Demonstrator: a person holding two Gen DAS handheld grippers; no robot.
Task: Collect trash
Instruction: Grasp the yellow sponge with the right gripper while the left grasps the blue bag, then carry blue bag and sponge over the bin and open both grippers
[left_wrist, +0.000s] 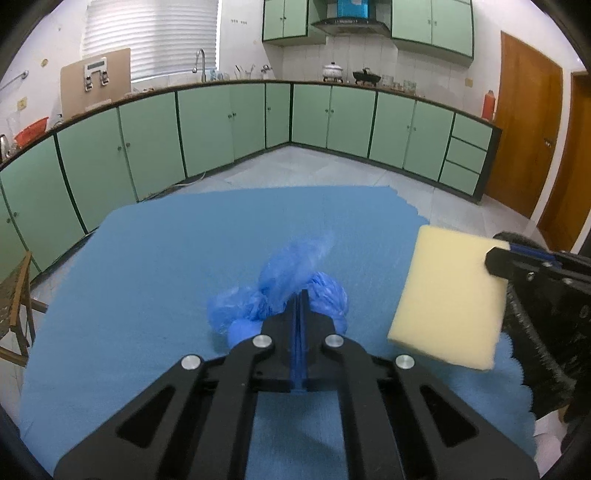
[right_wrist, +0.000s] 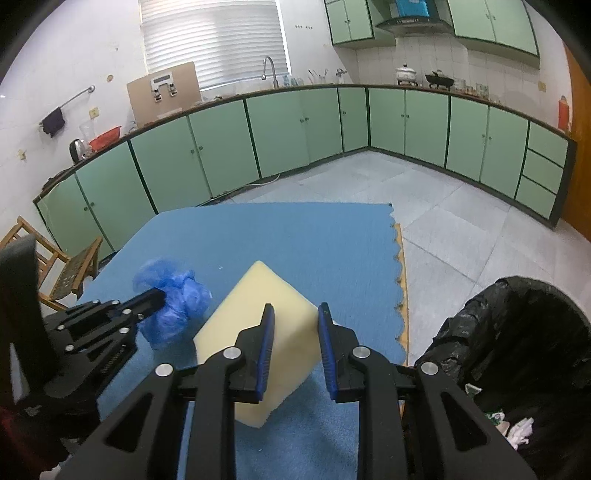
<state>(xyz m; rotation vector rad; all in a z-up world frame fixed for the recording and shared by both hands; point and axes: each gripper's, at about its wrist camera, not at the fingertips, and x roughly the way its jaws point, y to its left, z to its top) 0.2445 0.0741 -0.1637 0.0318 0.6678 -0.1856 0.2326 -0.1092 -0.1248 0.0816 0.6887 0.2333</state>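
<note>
1. Trash is held in both claws: a crumpled blue plastic bag (left_wrist: 291, 291) is pinched by the left claw (left_wrist: 300, 295), a yellow sponge (right_wrist: 258, 332) by the right claw (right_wrist: 295, 314), above the blue-matted tabletop (left_wrist: 147, 258).
2. Both grips should be kept firm until the black-lined bin (right_wrist: 517, 332) is reached.

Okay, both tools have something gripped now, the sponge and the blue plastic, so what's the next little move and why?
Probably carry the right tool rightward over the black-lined bin and release there. It is shut on the yellow sponge, which looks lifted off the blue mat, and the bin sits just beside it with trash already inside. The left tool, shut on the crumpled blue plastic, can follow.
</note>
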